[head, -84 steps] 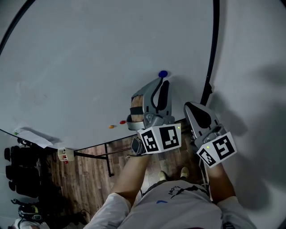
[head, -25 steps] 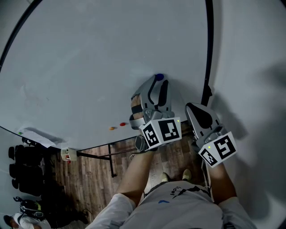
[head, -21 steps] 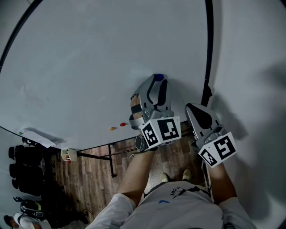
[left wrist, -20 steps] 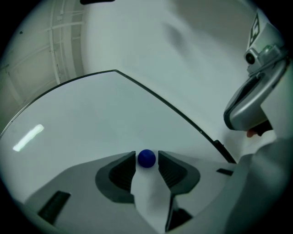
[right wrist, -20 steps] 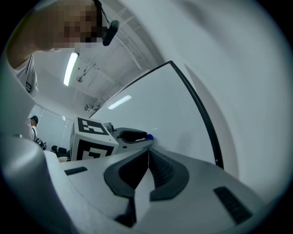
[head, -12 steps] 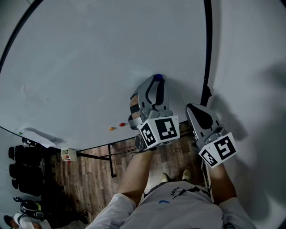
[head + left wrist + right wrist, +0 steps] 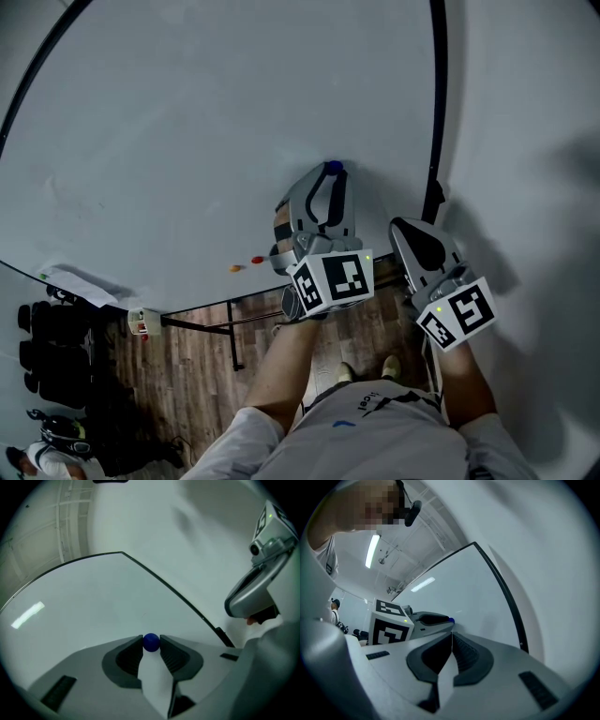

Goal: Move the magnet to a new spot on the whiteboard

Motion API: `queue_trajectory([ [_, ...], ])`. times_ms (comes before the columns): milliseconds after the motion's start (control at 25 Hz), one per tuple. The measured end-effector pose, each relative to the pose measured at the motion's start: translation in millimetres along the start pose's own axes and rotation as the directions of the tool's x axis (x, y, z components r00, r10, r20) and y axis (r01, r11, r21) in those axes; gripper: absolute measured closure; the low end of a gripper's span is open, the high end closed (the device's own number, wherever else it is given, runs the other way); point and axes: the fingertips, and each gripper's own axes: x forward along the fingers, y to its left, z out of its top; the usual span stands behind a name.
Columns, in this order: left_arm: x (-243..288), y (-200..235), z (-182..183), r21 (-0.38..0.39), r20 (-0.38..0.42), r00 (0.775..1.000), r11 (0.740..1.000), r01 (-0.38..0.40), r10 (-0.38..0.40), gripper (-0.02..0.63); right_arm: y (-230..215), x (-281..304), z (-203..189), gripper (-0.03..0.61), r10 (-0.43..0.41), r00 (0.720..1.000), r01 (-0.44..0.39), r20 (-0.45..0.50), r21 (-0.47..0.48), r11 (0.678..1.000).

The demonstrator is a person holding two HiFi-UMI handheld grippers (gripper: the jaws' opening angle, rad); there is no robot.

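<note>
my left hand-held gripper (image 7: 151, 646) has just closed onto the blue magnet (image 7: 151, 641), still on the whiteboard (image 7: 187, 141) near its right edge. the grasp looks made, so next i should carry it along the whiteboard. my right hand-held gripper (image 7: 451, 637) is together, empty.

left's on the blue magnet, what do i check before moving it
1. Blue magnet between left gripper pads: ok, jaws have just been closing, both touch it.
2. Grip depth: cannot tell, only the pad tips hold it.
3. Right gripper out of the way: ok, shut, empty, alongside.
4. Free whiteboard for a new spot: ok, bare surface left of the magnet in the head view.
</note>
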Motion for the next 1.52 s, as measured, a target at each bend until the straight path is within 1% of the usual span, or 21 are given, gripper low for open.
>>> queue_trajectory([
  [120, -5.7, -9.8, 4.3, 0.002, 0.005, 1.0, 1.0, 0.027, -0.027, 0.491, 1.1, -0.3, 0.3, 0.564, 0.005, 1.0, -0.005, -0.004, 0.001, 1.0],
  [320, -26.7, -27.3, 4.6, -0.001, -0.014, 0.998, 0.998, 0.06, -0.06, 0.491, 3.5, -3.1, 0.4, 0.564, 0.018, 1.0, -0.018, -0.009, 0.016, 1.0],
  [560, -63.2, -31.9, -1.9, -0.032, -0.026, 0.997, 0.997, 0.074, -0.075, 0.491, 20.2, -3.1, -10.3, 0.563, 0.034, 0.999, -0.033, -0.025, 0.043, 0.999],
  [760, -95.8, -29.5, -9.0, -0.051, -0.018, 0.996, 0.995, 0.083, -0.084, 0.491, 46.5, -11.0, -15.1, 0.563, 0.032, 0.999, -0.031, -0.042, 0.031, 0.999],
  [920, -124.5, -29.5, -17.2, -0.056, -0.007, 0.995, 0.993, 0.1, -0.1, 0.491, 70.3, -21.6, -18.0, 0.565, 0.0, 0.999, 0.001, -0.05, 0.019, 1.0],
  [1080, -158.8, -27.6, -23.9, -0.063, 0.012, 0.992, 0.99, 0.123, -0.123, 0.491, 103.5, -35.5, -21.9, 0.564, -0.035, 0.998, 0.036, -0.058, 0.008, 0.999],
  [1320, -209.2, -16.0, -18.7, -0.075, 0.06, 0.988, 0.987, 0.143, -0.139, 0.491, 153.6, -60.9, -12.2, 0.563, -0.069, 0.996, 0.068, -0.049, -0.01, 0.998],
  [1520, -243.8, -9.7, -6.8, -0.086, 0.112, 0.983, 0.984, 0.155, -0.145, 0.491, 178.7, -78.8, 0.5, 0.565, -0.096, 0.995, 0.095, -0.031, -0.035, 0.995],
])
